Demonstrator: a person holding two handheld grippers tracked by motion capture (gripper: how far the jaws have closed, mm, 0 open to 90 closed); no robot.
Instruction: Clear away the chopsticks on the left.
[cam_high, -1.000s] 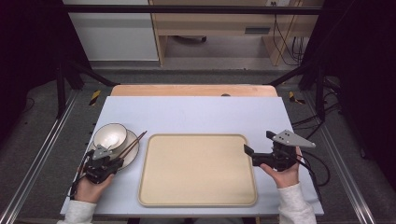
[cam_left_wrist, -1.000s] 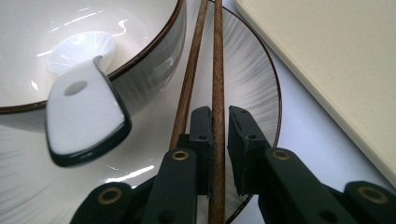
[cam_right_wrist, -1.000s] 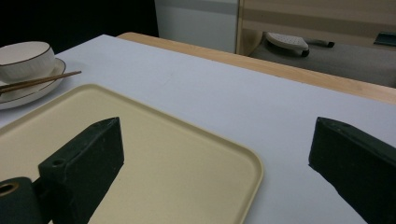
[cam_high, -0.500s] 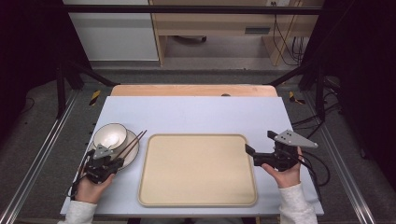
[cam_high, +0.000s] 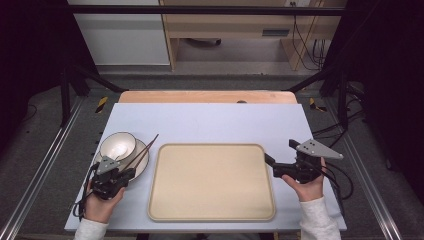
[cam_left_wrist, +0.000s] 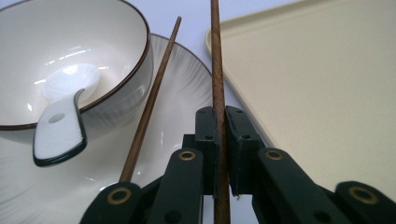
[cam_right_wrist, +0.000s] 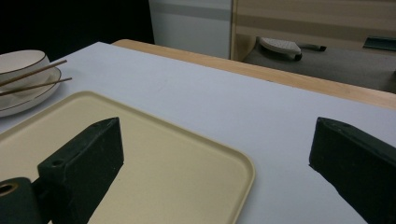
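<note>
Chopstick (cam_left_wrist: 218, 93) pinched between the pads of the left gripper (cam_left_wrist: 220, 135), jaws pressed onto its shaft; its lower end runs out of the left gripper view at the bottom and its tip is cut off at the top edge. Second chopstick (cam_left_wrist: 150, 100) lies loose just to the left, leaning on the rim of the bowl (cam_left_wrist: 140, 60) and crossing the plate (cam_left_wrist: 187, 88); its near end is hidden behind the gripper linkage. Bowl stands on the plate and holds a white spoon (cam_left_wrist: 63, 119) with a dark-edged handle that overhangs the rim; the spoon's bowl end is washed out by glare. Whether the held chopstick touches the plate cannot be told.

High view: left gripper (cam_high: 116, 176) at the near left of the table (cam_high: 210, 120), beside the plate (cam_high: 141, 165); both chopsticks (cam_high: 142, 152) read as thin dark lines, hard to separate. Tray (cam_high: 212, 182) lies in the middle, bare.

Right gripper (cam_high: 270, 161) held level at the tray's right edge, jaws spread wide with nothing between them. In the right gripper view the jaw tips are cut off by the frame, and the bowl (cam_right_wrist: 21, 63) is cropped at the left edge.
</note>
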